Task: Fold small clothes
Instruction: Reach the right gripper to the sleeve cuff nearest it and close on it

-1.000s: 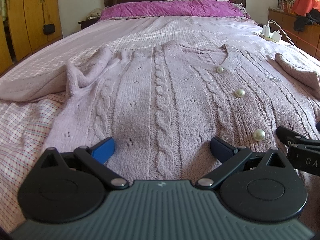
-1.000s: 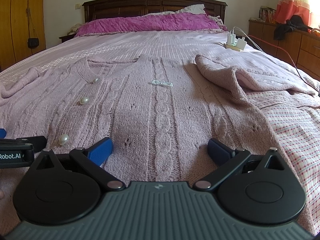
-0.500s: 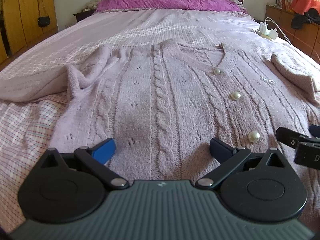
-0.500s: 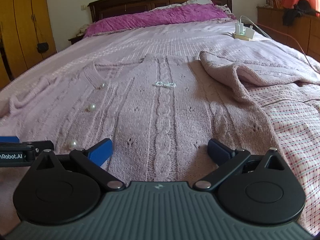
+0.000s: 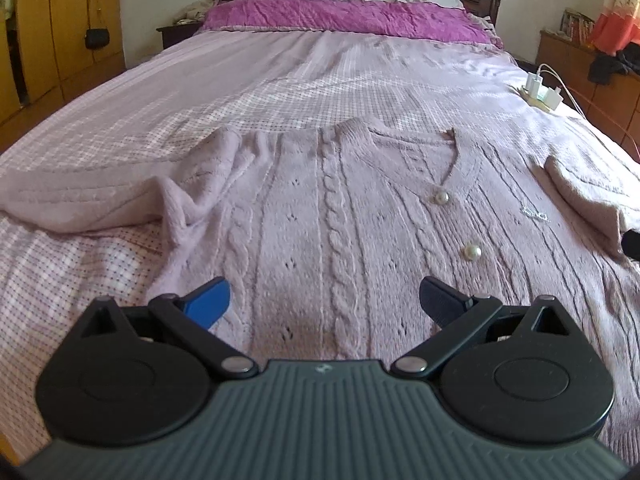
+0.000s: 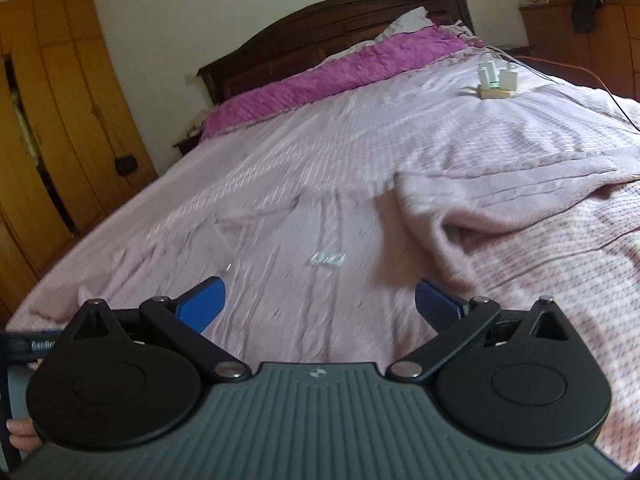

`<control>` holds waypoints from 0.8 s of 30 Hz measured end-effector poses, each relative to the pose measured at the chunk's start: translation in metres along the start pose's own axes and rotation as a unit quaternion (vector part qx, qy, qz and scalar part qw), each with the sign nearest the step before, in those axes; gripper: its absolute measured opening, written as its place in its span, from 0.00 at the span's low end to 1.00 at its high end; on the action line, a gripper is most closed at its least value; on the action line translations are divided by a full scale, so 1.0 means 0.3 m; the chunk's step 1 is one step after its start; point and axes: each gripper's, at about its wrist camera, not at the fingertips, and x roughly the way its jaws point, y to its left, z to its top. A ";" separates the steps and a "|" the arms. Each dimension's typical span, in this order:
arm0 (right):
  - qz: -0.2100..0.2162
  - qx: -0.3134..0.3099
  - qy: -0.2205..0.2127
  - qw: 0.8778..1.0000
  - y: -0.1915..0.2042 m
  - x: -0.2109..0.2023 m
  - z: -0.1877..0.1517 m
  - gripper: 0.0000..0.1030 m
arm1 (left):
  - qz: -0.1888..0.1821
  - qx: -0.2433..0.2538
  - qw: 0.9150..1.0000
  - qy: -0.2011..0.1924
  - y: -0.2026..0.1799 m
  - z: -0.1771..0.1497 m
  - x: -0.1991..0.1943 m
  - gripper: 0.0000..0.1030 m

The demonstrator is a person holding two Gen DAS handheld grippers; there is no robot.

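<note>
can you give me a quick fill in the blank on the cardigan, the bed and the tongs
1. The pink cardigan lies spread flat on the ____.
2. The cardigan's round buttons look like ____.
3. The left tongs and the right tongs are both ____.
4. The pillow at the headboard is ____ in colour.

Missing words: bed; pearls; open; purple

You have a fuzzy, cable-knit wool-like cardigan (image 5: 332, 216) with glossy pearl buttons (image 5: 441, 198) on a woven checked cloth bedspread (image 5: 120, 136), a crinkled magenta fabric cover (image 5: 340, 14) beyond, a dark polished wooden headboard (image 6: 332, 32), and matt ribbed plastic gripper bodies.
</note>
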 end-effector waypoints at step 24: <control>-0.107 0.220 -0.067 0.967 -0.673 0.141 0.195 0.99 | 0.018 -0.002 0.999 0.026 -0.053 0.019 0.057 1.00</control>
